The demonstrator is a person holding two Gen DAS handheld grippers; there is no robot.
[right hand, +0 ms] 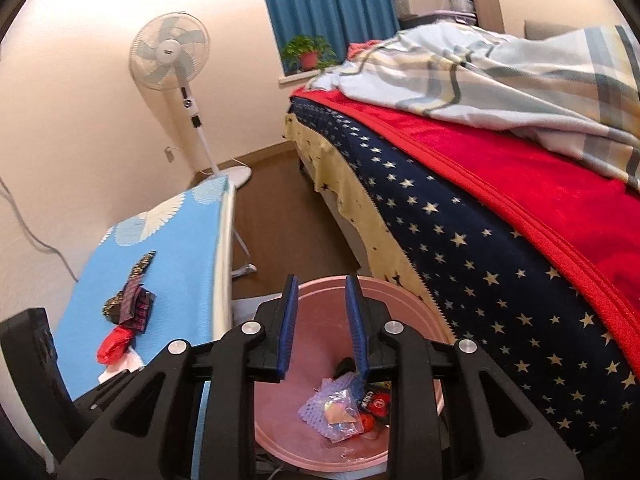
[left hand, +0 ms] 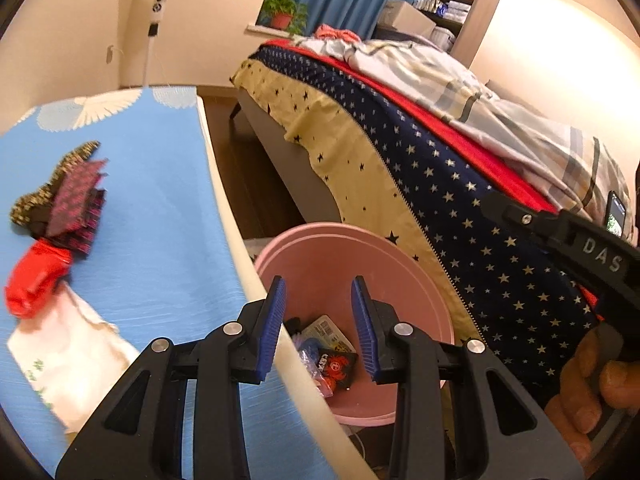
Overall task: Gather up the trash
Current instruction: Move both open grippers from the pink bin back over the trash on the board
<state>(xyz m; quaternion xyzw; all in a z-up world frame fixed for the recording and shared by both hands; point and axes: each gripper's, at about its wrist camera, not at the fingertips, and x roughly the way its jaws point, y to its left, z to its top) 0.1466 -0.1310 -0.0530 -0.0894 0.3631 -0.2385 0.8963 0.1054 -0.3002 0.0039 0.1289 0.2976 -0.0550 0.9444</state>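
Between the table and the bed (right hand: pixel 500 216) stands a pink bin (right hand: pixel 320 304), seen from above by both wrist cameras. Left gripper (left hand: pixel 319 306): jaws parted, blue pads facing each other with nothing between them; it hangs over the table's white edge, one finger over the blue tablecloth (left hand: pixel 152 184) and the other over the bin (left hand: pixel 344 264). Right gripper (right hand: pixel 322 312): jaws likewise parted and empty, poised directly above the bin's mouth. Bin contents: a translucent crumpled wrapper (right hand: pixel 334 410), a black packet with a red emblem (right hand: pixel 378 402), and, in the left view, a printed card or label (left hand: pixel 328 330); all lie loose on the bin floor.

Trash remaining on the tablecloth: a cluster of dark patterned wrappers (left hand: pixel 68 196), a red crumpled wrapper (left hand: pixel 34 280) just below them, and a white paper or tissue (left hand: pixel 72 356) touching the red piece. The same cluster appears in the right view (right hand: pixel 130 300).

Right margin of the left view: the person's hand (left hand: pixel 592 388) grasping the other gripper's black handle. Background: a standing fan (right hand: pixel 170 58), blue curtains (right hand: pixel 320 4), a potted plant (right hand: pixel 308 54) on the sill, and a plaid quilt (right hand: pixel 500 76) over a red blanket on the bed.
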